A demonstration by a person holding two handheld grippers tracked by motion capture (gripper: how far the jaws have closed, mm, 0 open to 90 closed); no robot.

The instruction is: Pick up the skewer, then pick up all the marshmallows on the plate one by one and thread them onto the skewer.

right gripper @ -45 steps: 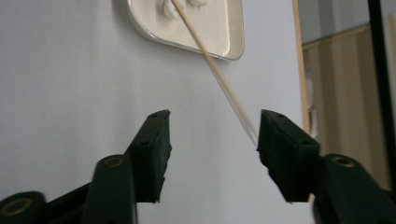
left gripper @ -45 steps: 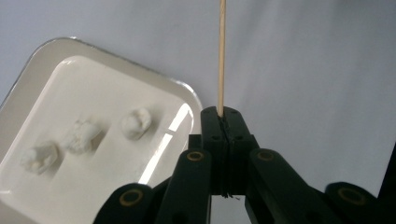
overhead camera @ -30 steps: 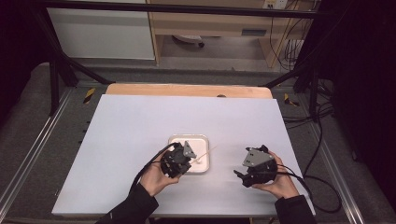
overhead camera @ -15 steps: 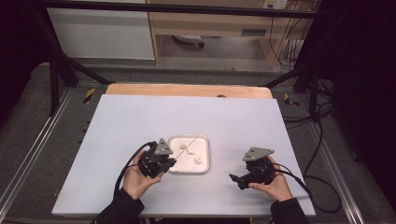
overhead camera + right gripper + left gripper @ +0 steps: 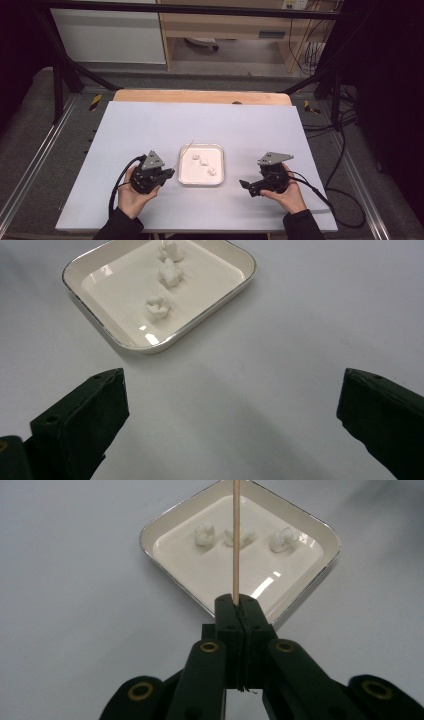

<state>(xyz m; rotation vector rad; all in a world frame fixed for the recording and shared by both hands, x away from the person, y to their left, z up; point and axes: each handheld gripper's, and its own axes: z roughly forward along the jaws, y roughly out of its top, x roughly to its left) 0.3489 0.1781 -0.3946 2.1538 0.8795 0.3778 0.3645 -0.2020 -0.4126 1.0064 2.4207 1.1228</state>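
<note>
A white square tray [image 5: 184, 179] holds three small white lumps [image 5: 204, 161] on the pale table. My left gripper [image 5: 171, 173], just left of the tray, is shut on a thin wooden skewer [image 5: 185, 153] that slants up over the tray's left edge. In the left gripper view the skewer [image 5: 235, 540] rises from the shut jaws of the left gripper [image 5: 241, 606] across the tray [image 5: 150, 535] and the lumps [image 5: 204, 534]. My right gripper [image 5: 248, 187], right of the tray, has just been opening and is open with nothing between its jaws. In its own view the right gripper [image 5: 230, 410] faces the tray [image 5: 116, 342] and the lumps [image 5: 158, 306].
The pale table top [image 5: 150, 125] has a wooden strip [image 5: 200, 96] along its far edge. Black frame bars [image 5: 60, 75] and metal rails flank the table. Cables [image 5: 345, 150] trail at the right.
My left hand has drawn the gripper and skewer leftward, from over the tray to beside its left edge. The right gripper has stayed put and its jaws have spread.
</note>
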